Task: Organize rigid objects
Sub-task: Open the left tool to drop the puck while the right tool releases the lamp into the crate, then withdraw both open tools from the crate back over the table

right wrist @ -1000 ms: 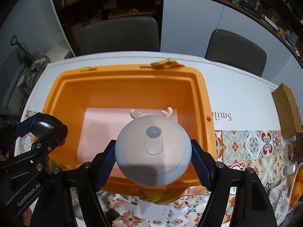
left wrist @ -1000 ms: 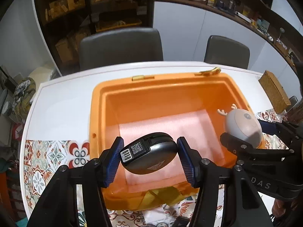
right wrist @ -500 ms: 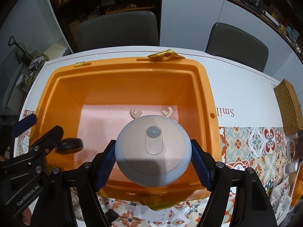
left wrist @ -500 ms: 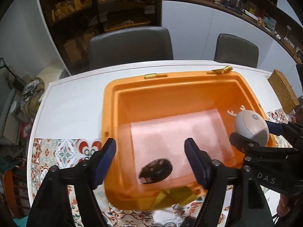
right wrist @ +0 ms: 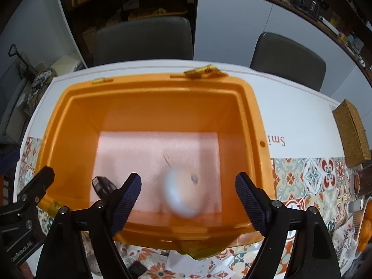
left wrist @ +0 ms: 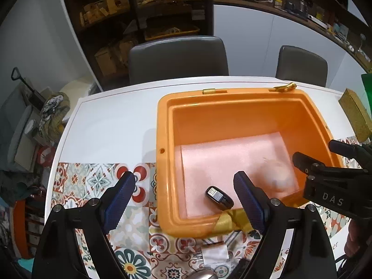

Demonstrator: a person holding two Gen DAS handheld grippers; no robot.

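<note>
Orange plastic fills both views: a deep open bin (right wrist: 148, 107) sits on the tabletop (left wrist: 111, 127), its floor lined with a pale pink foam sheet (left wrist: 232, 158). Both grippers hang above its near edge with nothing between their blue pads. The left gripper (left wrist: 186, 193) has its jaws spread wide and released, and the right gripper (right wrist: 188, 194) is the same, parted and empty.

Down on the foam, near the front left corner of the bin as I stand, lies a small black device (left wrist: 219, 198) with a label on its upper end; it looks settled and sharp. To its right is a round pale-blue and beige toy (right wrist: 183, 191), smeared by blur in both views, so I take it to be dropping or rolling on the foam right now. I cannot tell which way up it lies.

By my reckoning the step in hand is the release of the two items into the bin, and it looks done for the black one and nearly done for the round one. More things lie on the patterned cloth (left wrist: 93, 181) in front of the bin, only partly visible at the bottom edge, among them something metallic (left wrist: 202, 274). The next move would call for drawing the grippers back clear of the rim and lining open jaws over one of those leftovers
</note>
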